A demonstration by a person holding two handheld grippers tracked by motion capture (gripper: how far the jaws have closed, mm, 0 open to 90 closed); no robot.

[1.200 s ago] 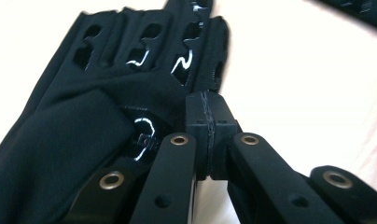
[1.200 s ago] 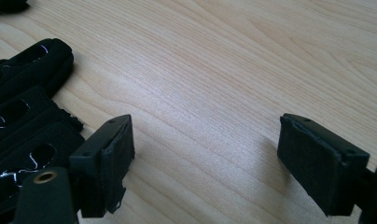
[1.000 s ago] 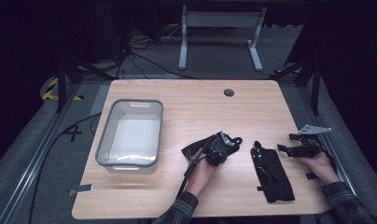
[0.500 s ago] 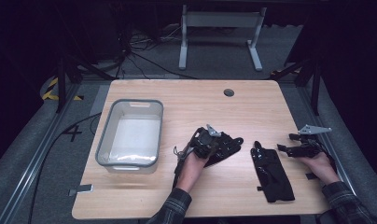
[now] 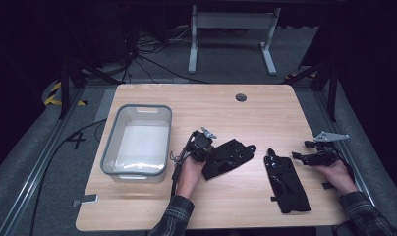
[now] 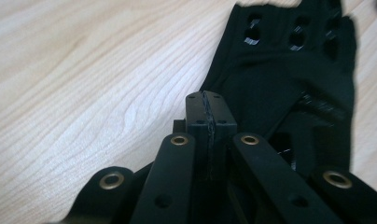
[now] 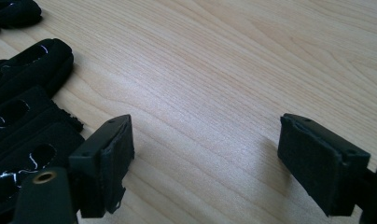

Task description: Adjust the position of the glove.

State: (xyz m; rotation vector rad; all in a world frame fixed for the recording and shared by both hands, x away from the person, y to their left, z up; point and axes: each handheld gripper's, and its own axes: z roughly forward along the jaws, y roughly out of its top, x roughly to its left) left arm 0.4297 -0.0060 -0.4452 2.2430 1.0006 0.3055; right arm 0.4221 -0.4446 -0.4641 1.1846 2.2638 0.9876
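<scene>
High view, centre of frame: left claw (image 5: 205,141) clamped on edge of one black glove (image 5: 229,156) lying on tabletop (image 5: 245,113), bin (image 5: 137,140) at left empty, second glove (image 5: 286,181) untouched, right claw (image 5: 304,150) wide, idle; sorting barely begun.

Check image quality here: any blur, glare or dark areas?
High view: table evenly lit, surroundings nearly black. Left gripper view: near linkage soft, glove sharper with small glints. Right gripper view: glossy sheen on the wood, right gripper casting soft shadows.
</scene>
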